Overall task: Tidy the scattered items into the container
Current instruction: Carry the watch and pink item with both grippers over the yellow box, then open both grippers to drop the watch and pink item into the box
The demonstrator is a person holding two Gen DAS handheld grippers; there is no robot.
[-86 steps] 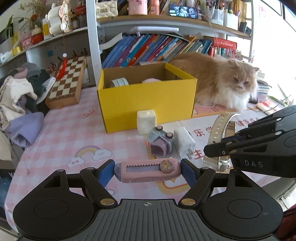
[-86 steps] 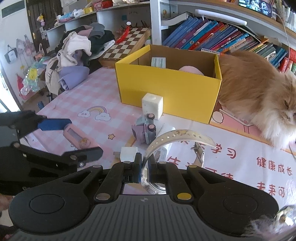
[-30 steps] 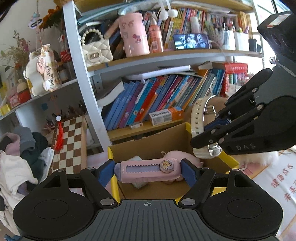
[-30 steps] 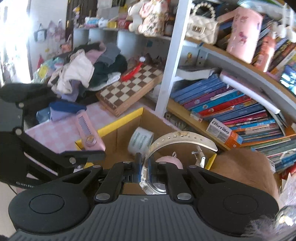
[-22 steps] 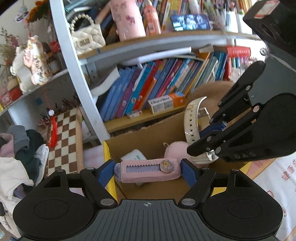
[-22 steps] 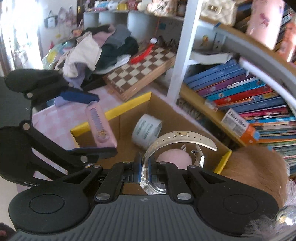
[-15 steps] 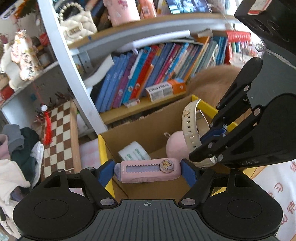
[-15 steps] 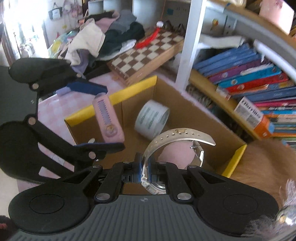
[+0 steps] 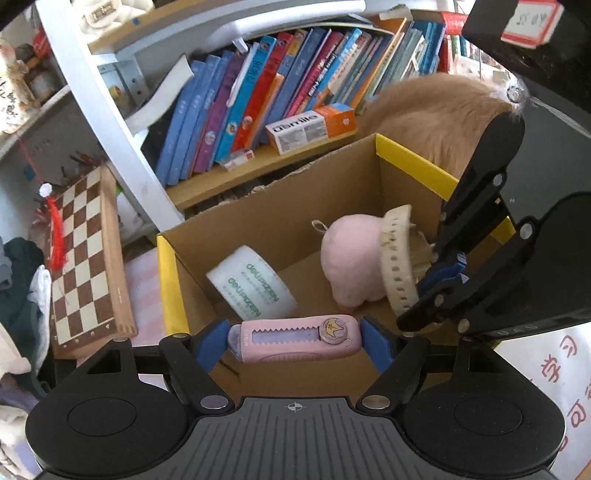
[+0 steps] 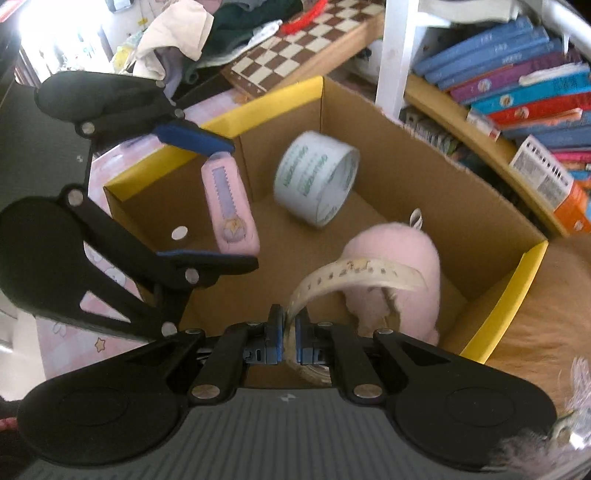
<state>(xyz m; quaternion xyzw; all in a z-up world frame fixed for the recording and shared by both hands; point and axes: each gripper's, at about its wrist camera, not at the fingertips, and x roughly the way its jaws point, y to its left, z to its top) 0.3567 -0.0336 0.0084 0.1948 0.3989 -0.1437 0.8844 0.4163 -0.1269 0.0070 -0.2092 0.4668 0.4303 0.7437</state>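
Observation:
The yellow cardboard box (image 9: 168, 280) (image 10: 491, 332) lies open below both grippers. My left gripper (image 9: 294, 341) (image 10: 207, 197) is shut on a pink utility knife (image 9: 295, 338) (image 10: 229, 206), held crosswise over the box's front left part. My right gripper (image 10: 290, 341) (image 9: 424, 295) is shut on a cream wristwatch (image 10: 354, 275) (image 9: 397, 266), whose strap arches above a pink plush toy (image 9: 351, 262) (image 10: 399, 254) inside the box. A roll of white tape (image 9: 251, 282) (image 10: 316, 179) lies on the box floor at the back left.
An orange long-haired cat (image 9: 436, 110) (image 10: 546, 332) lies right against the box's right side. A chessboard (image 9: 85, 258) (image 10: 295, 44) sits left of the box, with piled clothes (image 10: 192, 26) beyond. A bookshelf (image 9: 258, 85) stands behind. The pink checked tablecloth (image 10: 107, 343) shows below.
Both grippers tipped downward and came lower over the box with their loads. The watch now hangs inside the box just above the plush toy, and the knife sits over the box's front edge.

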